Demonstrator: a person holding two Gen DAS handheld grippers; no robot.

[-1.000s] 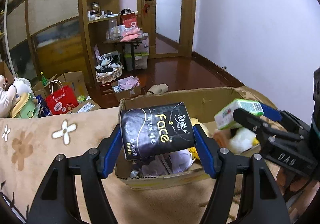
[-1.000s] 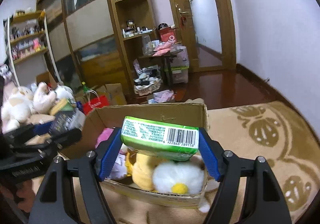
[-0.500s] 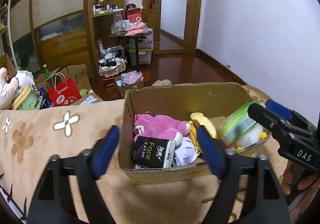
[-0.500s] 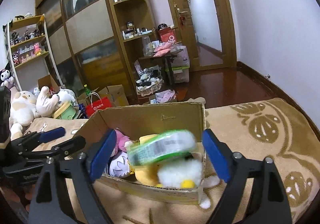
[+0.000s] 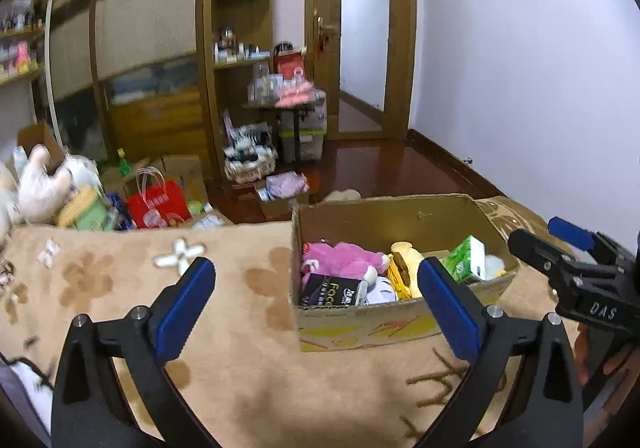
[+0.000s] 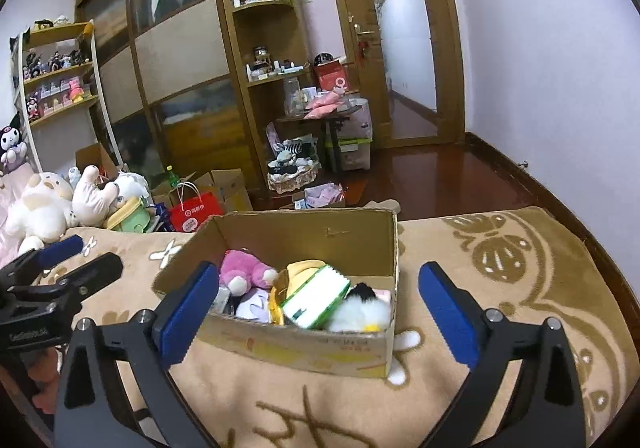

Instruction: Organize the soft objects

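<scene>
Both sets of fingers just sprang wide and empty, the black tissue pack point(image 5: 334, 294) and green tissue pack point(image 6: 316, 298) lying in the cardboard box point(image 5: 400, 322) at twelve o'clock, right gripper point(image 6: 318, 312) nearer.

The room was dimly, evenly lit, brightest through the tall wooden-framed glass door point(image 5: 363, 36). Fisheye bending curved the walls, with black vignetted corners. The left view smeared (especially its left side); the glossy dark-red wooden floor point(image 6: 432, 176) showed soft glare.
</scene>
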